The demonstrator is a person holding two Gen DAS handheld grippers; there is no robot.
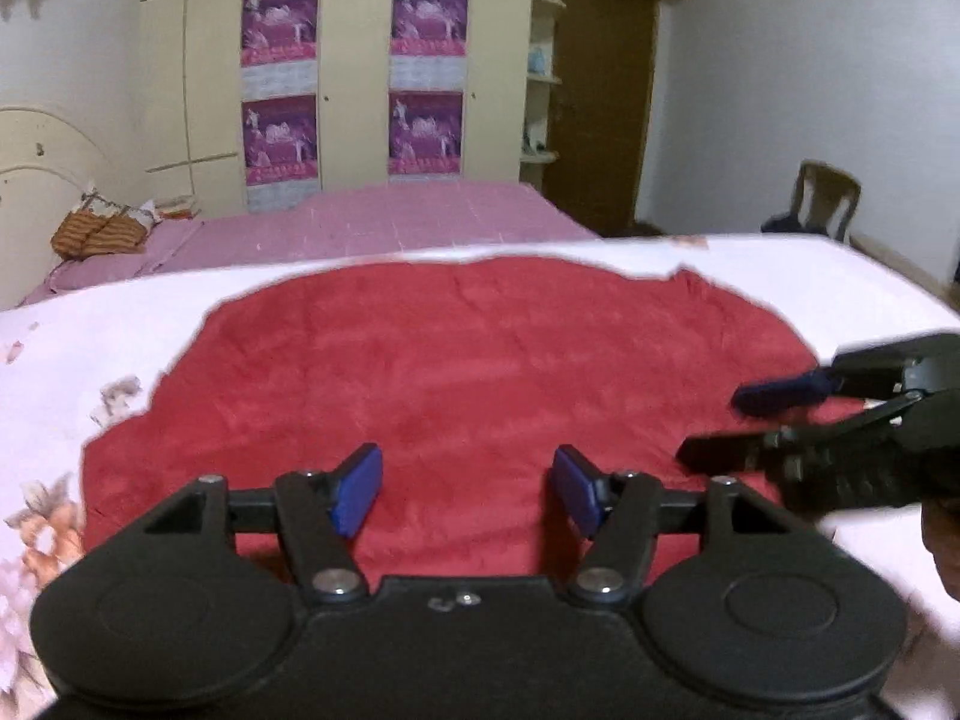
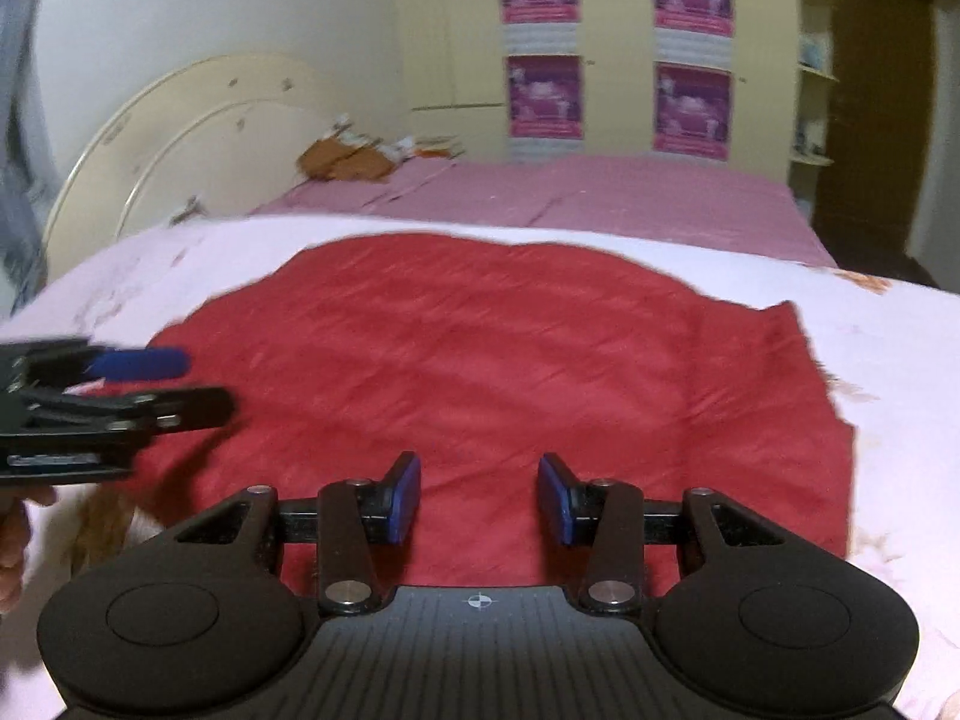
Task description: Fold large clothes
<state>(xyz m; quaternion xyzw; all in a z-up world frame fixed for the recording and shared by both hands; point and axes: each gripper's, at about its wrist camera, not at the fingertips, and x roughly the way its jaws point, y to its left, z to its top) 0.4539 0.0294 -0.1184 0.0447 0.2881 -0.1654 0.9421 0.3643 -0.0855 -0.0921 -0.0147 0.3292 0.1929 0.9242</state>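
A large red garment (image 1: 456,372) (image 2: 480,360) lies spread flat on a white floral bed sheet (image 1: 54,396) (image 2: 900,360). My left gripper (image 1: 468,489) hovers over its near edge, blue pads apart, nothing between them. In the right wrist view it (image 2: 198,384) enters from the left, blurred. My right gripper (image 2: 479,498) stands open over the garment's near part, holding nothing. In the left wrist view it (image 1: 714,426) comes in from the right, over the garment's right side. A flap of the garment (image 2: 774,330) sticks out at the far right.
A second bed with a pink cover (image 1: 384,222) lies behind, orange-striped cloth (image 1: 99,231) at its cream headboard (image 2: 180,138). Cupboards with purple posters (image 1: 354,78), a brown door (image 1: 600,90) and a wooden chair (image 1: 825,198) stand along the far walls.
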